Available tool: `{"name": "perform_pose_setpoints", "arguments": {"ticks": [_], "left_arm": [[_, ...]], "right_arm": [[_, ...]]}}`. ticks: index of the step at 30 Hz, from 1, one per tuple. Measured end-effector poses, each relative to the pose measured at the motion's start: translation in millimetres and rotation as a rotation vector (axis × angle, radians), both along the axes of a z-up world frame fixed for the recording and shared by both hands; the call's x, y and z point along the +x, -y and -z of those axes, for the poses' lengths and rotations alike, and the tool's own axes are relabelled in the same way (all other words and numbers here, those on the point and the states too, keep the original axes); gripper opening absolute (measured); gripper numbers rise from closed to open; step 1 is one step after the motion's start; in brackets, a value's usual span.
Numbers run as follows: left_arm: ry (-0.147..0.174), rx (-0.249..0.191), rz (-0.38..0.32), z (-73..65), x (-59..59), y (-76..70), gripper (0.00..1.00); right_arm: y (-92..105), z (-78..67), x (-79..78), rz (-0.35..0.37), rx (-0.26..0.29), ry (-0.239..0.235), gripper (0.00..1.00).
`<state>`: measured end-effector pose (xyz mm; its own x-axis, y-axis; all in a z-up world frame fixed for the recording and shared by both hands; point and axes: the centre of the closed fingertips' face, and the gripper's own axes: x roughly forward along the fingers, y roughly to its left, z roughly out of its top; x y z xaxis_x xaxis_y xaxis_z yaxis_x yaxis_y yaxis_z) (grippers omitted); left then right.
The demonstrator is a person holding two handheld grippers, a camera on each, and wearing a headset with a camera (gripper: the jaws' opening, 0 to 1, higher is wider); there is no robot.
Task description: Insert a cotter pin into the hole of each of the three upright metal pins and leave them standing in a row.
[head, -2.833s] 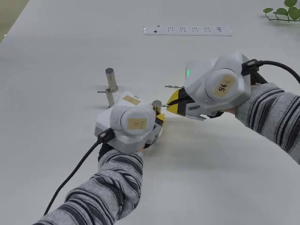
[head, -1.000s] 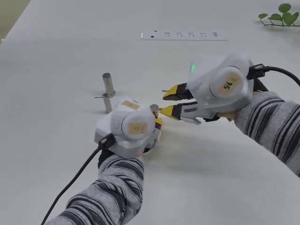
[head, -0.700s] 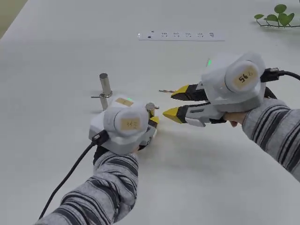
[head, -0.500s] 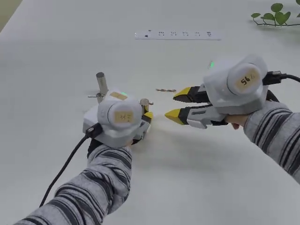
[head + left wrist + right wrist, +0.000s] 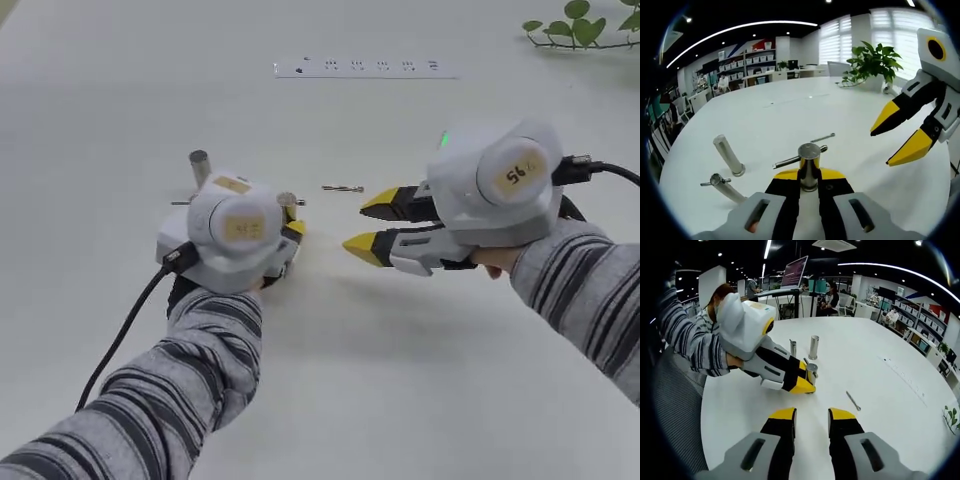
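My left gripper [image 5: 291, 231] is shut on an upright metal pin [image 5: 809, 162] on the white table, low on its shaft. A cotter pin [image 5: 799, 158] runs through that pin's hole, just under its head. Behind it stand a bare upright pin [image 5: 728, 155] and a second pin [image 5: 721, 182] with a cotter pin across it; both are also in the right gripper view, the bare pin [image 5: 814, 346] farther back. My right gripper [image 5: 364, 227] is open with nothing between its jaws, a short way right of the held pin [image 5: 288, 203]. One loose cotter pin [image 5: 343, 188] lies on the table between the grippers.
A white power strip [image 5: 365, 68] lies at the far side of the table, and a green plant [image 5: 580, 24] sits at the far right. Bare tabletop [image 5: 400, 360] stretches in front of both grippers. Cables trail back from each gripper.
My right gripper has opened, let go of the cotter pin now left in the held pin, and drawn back to the right. The left gripper keeps its hold; the camera has shifted.
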<state>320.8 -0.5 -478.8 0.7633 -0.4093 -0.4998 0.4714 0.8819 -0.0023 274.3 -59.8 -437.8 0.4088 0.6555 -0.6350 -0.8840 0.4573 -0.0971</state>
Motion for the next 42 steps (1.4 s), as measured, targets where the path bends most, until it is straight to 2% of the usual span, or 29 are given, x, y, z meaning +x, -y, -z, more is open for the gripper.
{"name": "perform_pose_setpoints", "arguments": {"ticks": [9,18,20,23,26,31,35,39,42], "left_arm": [[0.021,0.02,0.005,-0.4,-0.3,0.7,0.1],[0.02,0.017,0.001,-0.5,-1.0,1.1,0.1],[0.024,0.028,0.007,0.1,-1.7,0.7,0.1],[0.009,0.019,0.009,3.4,-3.3,1.7,0.14],[0.008,0.005,-0.002,2.9,-4.5,1.8,0.19],[0.002,-0.001,0.01,1.4,-12.5,1.4,0.27],[-0.001,-0.008,0.023,-2.3,-23.4,-2.3,0.33],[-0.01,-0.035,0.018,-6.1,-34.9,-8.7,0.38],[-0.017,-0.048,0.023,-9.2,-43.4,-12.5,0.4]], "right_arm": [[4.3,4.5,1.8,0.012,-0.001,-0.012,0.21],[5.4,5.9,3.0,0.021,0.011,-0.024,0.23],[4.9,5.4,2.6,0.026,0.014,-0.027,0.24],[4.1,4.9,2.2,0.027,0.02,-0.031,0.24],[2.2,3.1,1.5,0.026,0.031,-0.036,0.25],[-0.6,-1.5,2.8,0.028,0.046,-0.036,0.26],[-9.5,-13.9,4.6,0.039,0.106,-0.043,0.27],[-20.9,-24.4,9.0,0.042,0.164,-0.04,0.3],[-28.0,-29.8,11.5,0.043,0.181,-0.045,0.3]]}}
